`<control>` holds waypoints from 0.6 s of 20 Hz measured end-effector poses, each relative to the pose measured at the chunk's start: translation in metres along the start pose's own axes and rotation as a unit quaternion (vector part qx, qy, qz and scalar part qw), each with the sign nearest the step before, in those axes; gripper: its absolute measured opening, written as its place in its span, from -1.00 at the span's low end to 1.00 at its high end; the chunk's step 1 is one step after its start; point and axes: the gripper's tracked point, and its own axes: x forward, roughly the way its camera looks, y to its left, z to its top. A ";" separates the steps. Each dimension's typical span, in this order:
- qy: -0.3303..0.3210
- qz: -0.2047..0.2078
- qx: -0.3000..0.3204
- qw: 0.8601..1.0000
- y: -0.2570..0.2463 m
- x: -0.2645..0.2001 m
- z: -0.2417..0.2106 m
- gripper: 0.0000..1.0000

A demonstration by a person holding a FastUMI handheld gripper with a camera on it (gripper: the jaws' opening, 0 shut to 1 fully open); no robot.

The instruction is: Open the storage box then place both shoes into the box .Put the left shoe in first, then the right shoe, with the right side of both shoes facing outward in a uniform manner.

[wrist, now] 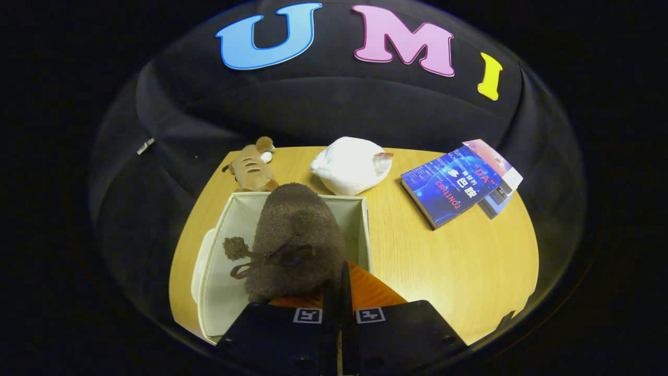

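Observation:
A brown fuzzy shoe (297, 240) with a small bow and pom-pom hangs toe-forward over the open pale storage box (219, 261), held at its heel rim. My gripper (339, 290) is shut on the shoe's edge, its fingers nearly touching each other. The box stands on the wooden table (443, 261), just ahead of the fingers and a little to their left. Its inside is mostly hidden by the shoe. The box's whitish lid (201, 263) sticks out along the box's left wall.
Beyond the box lie a brown striped plush toy (251, 166) and a white cushion-like bundle (350, 164). A blue book (453, 184) on top of another book lies to the right. Bare tabletop extends right of the box.

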 end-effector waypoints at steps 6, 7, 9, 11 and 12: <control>0.008 -0.053 -0.037 0.998 0.004 0.005 -0.027 -0.70; 0.011 -0.054 -0.043 0.998 0.007 0.005 -0.032 -0.68; 0.013 -0.040 -0.047 0.998 0.018 0.000 -0.038 -0.50; 0.000 -0.022 -0.045 0.999 0.025 -0.009 -0.032 -0.01; -0.010 -0.008 -0.044 0.999 0.028 -0.015 -0.027 0.23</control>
